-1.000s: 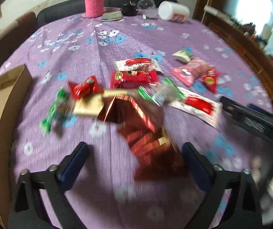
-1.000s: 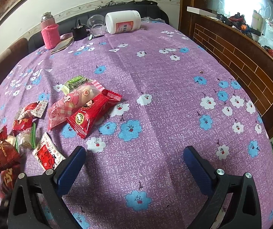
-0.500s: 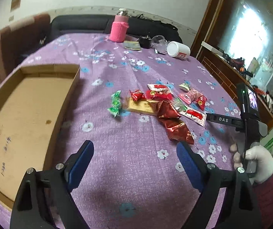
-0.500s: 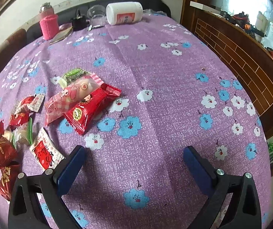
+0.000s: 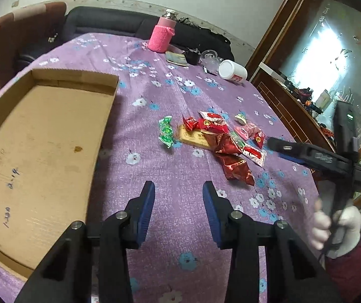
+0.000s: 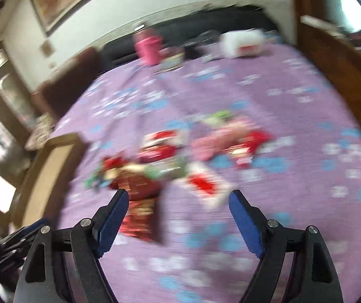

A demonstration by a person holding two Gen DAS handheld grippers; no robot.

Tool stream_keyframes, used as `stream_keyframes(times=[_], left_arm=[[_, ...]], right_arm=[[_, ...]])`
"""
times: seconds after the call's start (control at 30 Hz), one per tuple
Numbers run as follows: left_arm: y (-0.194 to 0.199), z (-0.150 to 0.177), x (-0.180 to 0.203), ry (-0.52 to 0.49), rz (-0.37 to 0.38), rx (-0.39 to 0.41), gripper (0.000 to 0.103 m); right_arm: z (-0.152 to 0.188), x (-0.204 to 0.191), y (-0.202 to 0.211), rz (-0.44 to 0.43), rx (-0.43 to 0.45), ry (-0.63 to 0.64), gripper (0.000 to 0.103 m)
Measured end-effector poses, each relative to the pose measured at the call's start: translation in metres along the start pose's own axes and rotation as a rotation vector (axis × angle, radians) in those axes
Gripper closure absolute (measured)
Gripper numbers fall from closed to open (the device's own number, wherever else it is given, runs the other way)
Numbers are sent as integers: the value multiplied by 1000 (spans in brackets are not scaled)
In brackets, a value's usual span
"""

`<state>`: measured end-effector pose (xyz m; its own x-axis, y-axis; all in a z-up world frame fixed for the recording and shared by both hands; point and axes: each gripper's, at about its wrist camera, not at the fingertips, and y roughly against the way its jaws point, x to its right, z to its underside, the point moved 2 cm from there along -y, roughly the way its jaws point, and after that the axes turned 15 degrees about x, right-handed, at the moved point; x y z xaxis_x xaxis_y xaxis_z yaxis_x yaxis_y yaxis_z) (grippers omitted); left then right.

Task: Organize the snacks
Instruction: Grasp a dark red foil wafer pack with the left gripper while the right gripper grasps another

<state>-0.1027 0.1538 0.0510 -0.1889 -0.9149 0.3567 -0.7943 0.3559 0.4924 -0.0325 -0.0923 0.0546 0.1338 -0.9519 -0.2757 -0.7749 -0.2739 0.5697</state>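
A pile of snacks lies mid-table on the purple flowered cloth: a green candy, a gold biscuit bar, red foil packets, a pink packet and a white-and-red sachet. An empty cardboard box sits at the left. My left gripper hovers short of the pile, its jaws closing with nothing between them. In the blurred right wrist view my right gripper stands over the near edge of the pile, jaws closing on nothing; a red foil packet lies by its left finger.
A pink-sleeved bottle, a clear cup and a white jar on its side stand at the far edge. A dark sofa runs behind the table. A gloved hand holds the right gripper beside the snacks.
The left gripper has pulled back from the snacks, bringing the box into view, and its jaws have narrowed. The right gripper has swung left toward the pile, jaws somewhat narrower.
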Motion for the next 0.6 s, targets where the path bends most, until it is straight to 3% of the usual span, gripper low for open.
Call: stream_keyframes(times=[0.13,0.23,0.27,0.3,0.37,0.4,0.5,0.6], left_arm=[[8,-3,3,-25,-6,3,64],[9,-5,4,-39,-6,2,62],[8,-5,5,-42,-7,0,62],[7,-6,5,-42,-8,-3,62],[6,-5,6,-44,-7,-11,62],[5,-5,6,-46,-5,-14,62],[0,-3,10,-49,6,-27,62],[-7,0,17,-52,25,-45,62]], right_arm=[[3,-27,-37,-70,-33,14,19],[7,-40,-57,-58,-41,58,19],[9,-42,-62,-60,-49,63,26],[11,-44,-67,-51,-60,67,42],[12,-40,-69,-48,-58,53,50],[13,-38,-66,-63,-48,37,60],[13,-32,-46,-95,-12,-5,70],[15,-20,-28,-169,3,-82,70]])
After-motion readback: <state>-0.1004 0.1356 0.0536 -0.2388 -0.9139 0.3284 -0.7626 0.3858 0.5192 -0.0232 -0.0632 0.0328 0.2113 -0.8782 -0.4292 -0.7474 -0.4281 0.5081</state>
